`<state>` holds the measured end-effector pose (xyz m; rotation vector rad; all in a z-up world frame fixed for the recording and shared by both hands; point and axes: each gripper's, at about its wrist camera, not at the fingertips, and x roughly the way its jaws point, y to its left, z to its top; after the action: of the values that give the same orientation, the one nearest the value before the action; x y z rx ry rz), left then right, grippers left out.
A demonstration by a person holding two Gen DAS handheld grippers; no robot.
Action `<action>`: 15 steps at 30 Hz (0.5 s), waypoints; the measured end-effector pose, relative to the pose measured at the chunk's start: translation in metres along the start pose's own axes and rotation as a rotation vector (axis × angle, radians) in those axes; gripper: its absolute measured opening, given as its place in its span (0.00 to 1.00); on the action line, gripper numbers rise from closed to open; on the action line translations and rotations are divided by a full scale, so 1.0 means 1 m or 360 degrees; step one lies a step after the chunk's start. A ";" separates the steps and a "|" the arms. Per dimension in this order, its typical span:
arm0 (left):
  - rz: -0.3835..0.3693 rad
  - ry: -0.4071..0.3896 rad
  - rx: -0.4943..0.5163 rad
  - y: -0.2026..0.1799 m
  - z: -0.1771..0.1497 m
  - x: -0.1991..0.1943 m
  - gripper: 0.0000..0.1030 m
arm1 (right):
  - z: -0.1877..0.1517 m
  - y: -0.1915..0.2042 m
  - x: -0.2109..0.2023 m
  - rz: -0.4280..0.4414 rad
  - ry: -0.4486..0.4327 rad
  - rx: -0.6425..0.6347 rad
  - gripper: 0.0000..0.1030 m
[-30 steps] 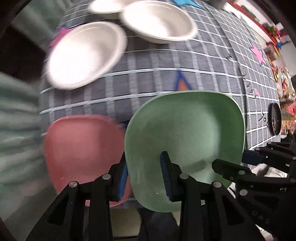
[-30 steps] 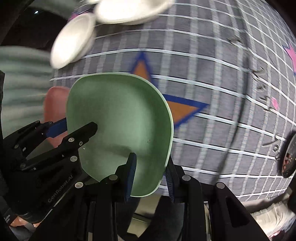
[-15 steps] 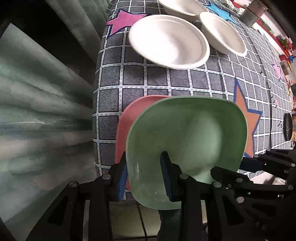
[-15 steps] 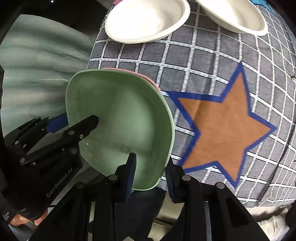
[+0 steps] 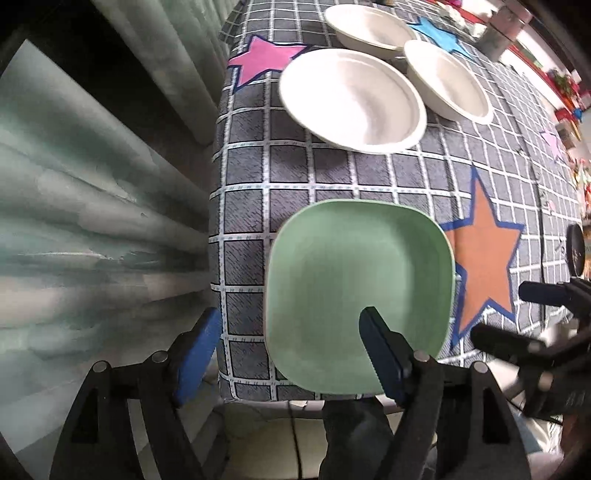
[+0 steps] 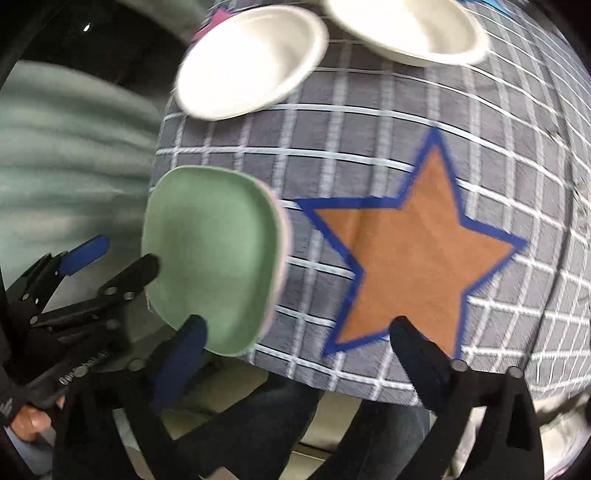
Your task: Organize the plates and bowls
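Note:
A green square plate (image 5: 358, 291) lies on the table's near corner, stacked on a pink plate whose rim (image 6: 282, 254) shows only in the right wrist view. My left gripper (image 5: 291, 338) is open, its right finger over the plate's near edge, its left finger off the plate. My right gripper (image 6: 299, 339) is open, its left finger at the green plate (image 6: 210, 273), its right finger over the orange star. Three white bowls (image 5: 351, 99) (image 5: 447, 81) (image 5: 369, 26) sit farther back.
The table wears a grey checked cloth (image 5: 332, 177) with an orange star (image 5: 484, 258) and a pink star (image 5: 266, 59). A green curtain (image 5: 92, 221) hangs at the left. A black round object (image 5: 576, 249) lies at the right.
Both grippers have opened and let go of the green plate, which now lies on the pink plate. Both grippers have drawn back a little.

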<state>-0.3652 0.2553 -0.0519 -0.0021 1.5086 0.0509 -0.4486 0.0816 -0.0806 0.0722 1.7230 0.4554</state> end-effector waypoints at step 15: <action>-0.0114 -0.0108 0.0359 -0.049 0.041 -0.071 0.78 | -0.025 -0.055 -0.009 -0.0013 -0.0147 0.0458 0.98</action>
<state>-0.3274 0.2055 0.0199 0.1254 1.4385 -0.1751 -0.4596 0.0214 -0.0878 0.2891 1.6869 0.1920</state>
